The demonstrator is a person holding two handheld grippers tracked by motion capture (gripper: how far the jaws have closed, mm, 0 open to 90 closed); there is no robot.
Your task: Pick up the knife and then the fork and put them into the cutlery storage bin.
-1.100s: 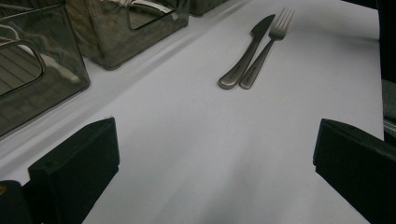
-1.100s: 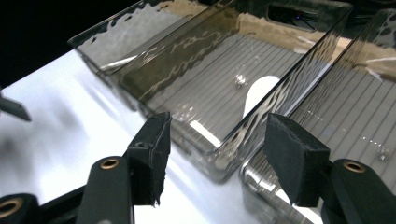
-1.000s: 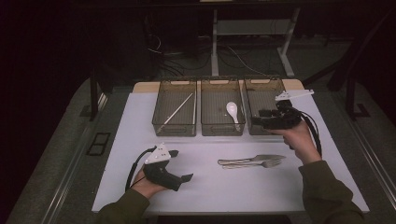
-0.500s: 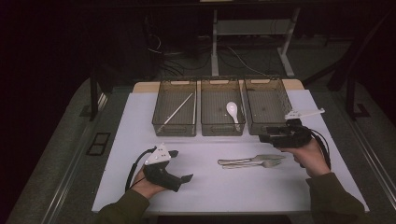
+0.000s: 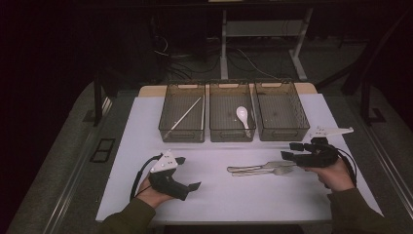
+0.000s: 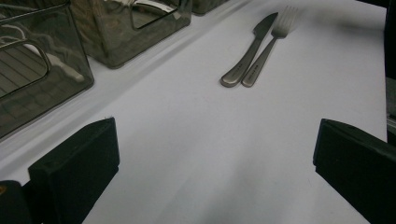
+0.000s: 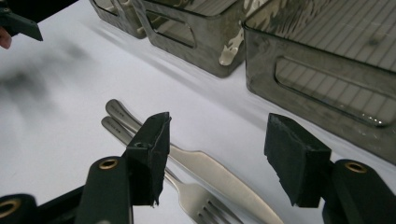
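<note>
My right gripper (image 5: 288, 151) hangs low over the blade end of the steel table knife (image 7: 219, 175), its jaws apart and pressing on nothing. A steel fork (image 7: 187, 195) lies touching the knife, both flat on the white table (image 5: 243, 195), just in front of three smoky clear plastic bins (image 5: 282, 131). My left gripper (image 5: 189, 172), jaws wide apart and empty, rests well left of the knife.

Left gripper (image 5: 187, 173): held low in the left hand (image 5: 155, 191), jaws wide apart, nothing between the pads. Right gripper (image 5: 288, 151): level in the right hand (image 5: 333, 174), jaws apart, empty.
</note>
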